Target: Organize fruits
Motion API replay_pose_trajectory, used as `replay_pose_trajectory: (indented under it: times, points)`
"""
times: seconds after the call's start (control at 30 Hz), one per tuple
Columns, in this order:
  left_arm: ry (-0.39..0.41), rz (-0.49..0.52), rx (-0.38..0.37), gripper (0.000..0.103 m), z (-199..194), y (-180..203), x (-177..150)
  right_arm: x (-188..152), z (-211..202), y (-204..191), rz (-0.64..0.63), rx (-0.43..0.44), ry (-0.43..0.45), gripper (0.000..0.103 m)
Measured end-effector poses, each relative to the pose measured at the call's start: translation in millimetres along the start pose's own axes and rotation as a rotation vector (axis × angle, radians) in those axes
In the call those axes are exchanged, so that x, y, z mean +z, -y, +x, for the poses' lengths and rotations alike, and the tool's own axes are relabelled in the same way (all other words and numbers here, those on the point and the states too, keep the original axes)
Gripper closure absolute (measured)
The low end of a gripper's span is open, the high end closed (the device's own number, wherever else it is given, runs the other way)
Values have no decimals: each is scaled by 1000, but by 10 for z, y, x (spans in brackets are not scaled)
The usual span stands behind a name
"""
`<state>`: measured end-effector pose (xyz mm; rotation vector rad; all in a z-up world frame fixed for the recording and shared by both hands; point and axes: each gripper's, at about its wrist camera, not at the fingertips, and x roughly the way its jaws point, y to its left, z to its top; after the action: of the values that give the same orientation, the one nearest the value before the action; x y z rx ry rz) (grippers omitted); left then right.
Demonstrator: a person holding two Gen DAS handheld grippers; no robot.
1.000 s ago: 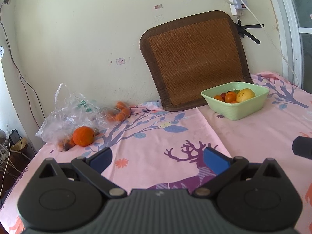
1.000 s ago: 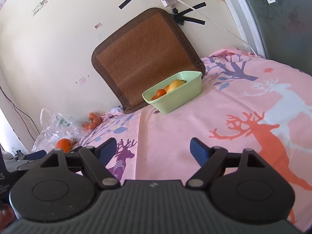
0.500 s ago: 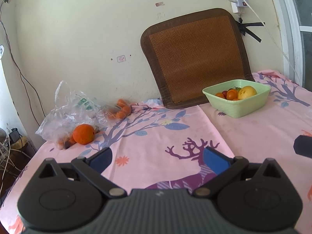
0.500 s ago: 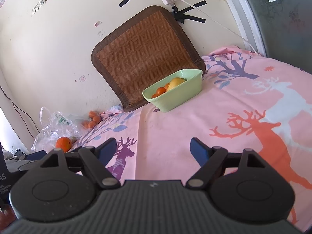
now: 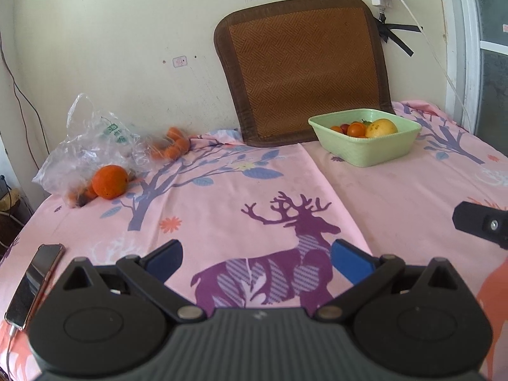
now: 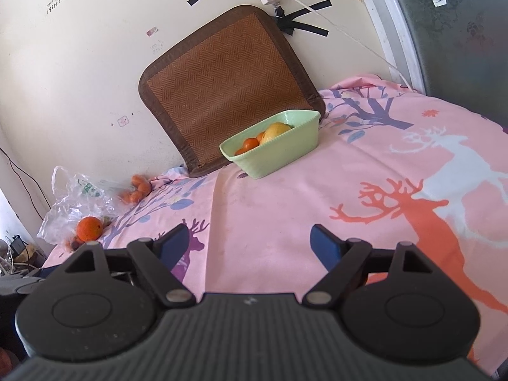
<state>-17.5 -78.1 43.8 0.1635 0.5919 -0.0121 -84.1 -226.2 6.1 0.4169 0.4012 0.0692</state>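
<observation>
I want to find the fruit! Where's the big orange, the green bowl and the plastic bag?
big orange (image 5: 109, 181): left wrist view, middle of peel.
green bowl (image 5: 371, 152): left wrist view, front wall.
plastic bag (image 5: 92, 139): left wrist view, crumpled middle.

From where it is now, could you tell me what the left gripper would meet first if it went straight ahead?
Probably the pink cloth near the purple deer; the left gripper tilts down, jaws open and empty.

My left wrist camera sits low over the near edge of the table (image 5: 365, 190), facing the back wall. My right wrist camera looks from further right, angled toward the table's far left corner. I see the green bowl (image 5: 371, 155) (image 6: 279, 155), woven mat (image 5: 304, 66) (image 6: 222, 92) and plastic bag (image 5: 85, 146) (image 6: 79, 197) in both, all well away.
</observation>
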Motion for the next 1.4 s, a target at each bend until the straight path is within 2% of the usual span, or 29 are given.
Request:
replay_pose_trajectory:
  times: [0.73,1.23,1.4]
  points:
    - [-71,-49,-61,0,-36,-15,-53,-56,19,-83,-60,-36,16,15]
    - [-60,-24,0,0,-70,12,-135,-101,73,-129,-80,-41,-2,14]
    - [-64,-34,5,0,-77,6,-148,-103,78,-127,-84,-43,4,11]
